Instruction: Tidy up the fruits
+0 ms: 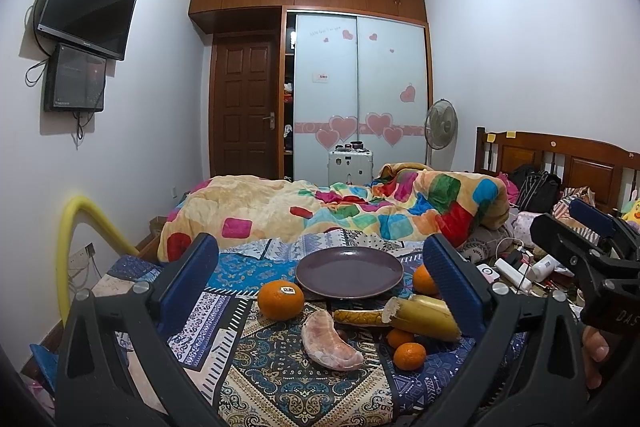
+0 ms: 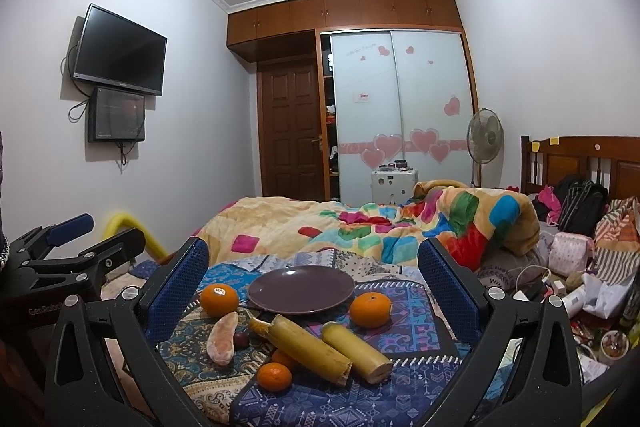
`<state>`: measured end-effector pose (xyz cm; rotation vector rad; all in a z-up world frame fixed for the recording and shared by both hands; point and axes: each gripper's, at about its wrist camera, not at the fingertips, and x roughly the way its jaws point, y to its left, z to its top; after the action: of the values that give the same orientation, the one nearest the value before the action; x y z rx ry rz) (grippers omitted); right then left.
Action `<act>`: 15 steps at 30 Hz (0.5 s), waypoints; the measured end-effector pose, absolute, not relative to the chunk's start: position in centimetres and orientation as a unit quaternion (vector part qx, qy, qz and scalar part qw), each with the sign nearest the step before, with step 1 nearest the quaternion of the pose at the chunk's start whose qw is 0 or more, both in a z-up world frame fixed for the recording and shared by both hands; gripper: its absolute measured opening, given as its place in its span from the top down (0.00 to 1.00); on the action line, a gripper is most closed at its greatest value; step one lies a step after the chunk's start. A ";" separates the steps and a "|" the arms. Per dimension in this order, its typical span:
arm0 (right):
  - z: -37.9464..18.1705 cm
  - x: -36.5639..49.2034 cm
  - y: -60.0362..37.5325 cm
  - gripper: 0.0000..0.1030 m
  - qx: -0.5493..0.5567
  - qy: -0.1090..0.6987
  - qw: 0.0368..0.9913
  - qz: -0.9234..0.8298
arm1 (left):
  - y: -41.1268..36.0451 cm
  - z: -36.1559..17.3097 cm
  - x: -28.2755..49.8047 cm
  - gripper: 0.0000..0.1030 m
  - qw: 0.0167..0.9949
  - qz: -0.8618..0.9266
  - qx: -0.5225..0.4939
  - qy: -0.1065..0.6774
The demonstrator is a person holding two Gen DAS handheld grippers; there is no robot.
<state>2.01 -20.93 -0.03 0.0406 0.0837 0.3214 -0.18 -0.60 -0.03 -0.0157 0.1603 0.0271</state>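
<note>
A: Left view first. What is hard to see?

B: The left gripper (image 1: 320,263) has its fingers wide apart and holds nothing. Its right finger covers part of one orange (image 1: 423,279) and the end of the yellow stalk (image 1: 424,313). A second stalk lies behind that one and mostly hides. The plate (image 1: 349,273) sits on the patterned cloth (image 1: 280,379) and is bare. The pink fruit wedge (image 1: 330,341) lies in front of it, near two small oranges (image 1: 409,355).

A: Any words?

B: The big orange (image 1: 281,299) has a small sticker, too small to read. At the right edge, the other gripper shows "DAS", cut off. A fingertip (image 1: 596,351) peeks out below it.

A: Now the right view.

B: The right gripper (image 2: 314,273) is wide apart too, holding nothing. Here both stalks show fully, lying side by side in front of the plate (image 2: 301,289). The orange (image 2: 371,309) that was half hidden is in plain sight. A small dark fruit (image 2: 240,339) sits by the wedge (image 2: 222,341); I cannot tell what it is.

A: Words?

B: The left gripper's body at the left edge reads "GenRoboti", cut off. The blanket (image 2: 360,227) is heaped behind the plate.
</note>
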 end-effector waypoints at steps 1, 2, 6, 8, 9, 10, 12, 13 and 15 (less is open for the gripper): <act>-0.1 2.0 -20.9 0.00 0.021 0.041 0.986 0.160 | -0.5 0.0 -0.1 0.00 0.997 0.014 -0.007 0.080; -0.1 2.0 -20.9 0.00 0.022 0.040 0.986 0.160 | -0.5 0.0 -0.1 0.00 0.997 0.015 -0.006 0.080; -0.1 2.0 -20.9 0.00 0.023 0.041 0.986 0.160 | -0.5 0.0 -0.1 0.00 0.997 0.015 -0.007 0.080; -0.1 2.0 -20.9 0.00 0.023 0.040 0.986 0.160 | -0.5 0.0 -0.1 0.00 0.997 0.014 -0.007 0.080; 0.0 2.0 -21.0 0.00 0.023 0.041 0.986 0.161 | -0.5 0.0 0.0 0.00 0.997 0.015 -0.007 0.080; -0.1 2.0 -20.9 0.00 0.024 0.041 0.986 0.161 | -0.5 0.0 -0.1 0.00 0.997 0.015 -0.006 0.080; 0.0 2.0 -21.0 0.00 0.025 0.041 0.986 0.162 | -0.5 -0.1 0.0 0.00 0.997 0.015 -0.007 0.080; -0.1 2.1 -20.9 0.00 0.025 0.041 0.986 0.162 | -0.5 -0.1 -0.1 0.00 0.997 0.015 -0.007 0.080; -0.1 2.0 -20.9 0.00 0.024 0.042 0.986 0.162 | -0.5 -0.1 -0.1 0.00 0.997 0.014 -0.007 0.080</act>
<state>2.05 -20.95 -0.09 0.0487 0.0835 0.3258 -0.11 -0.55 -0.12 -0.0146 0.1606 0.0286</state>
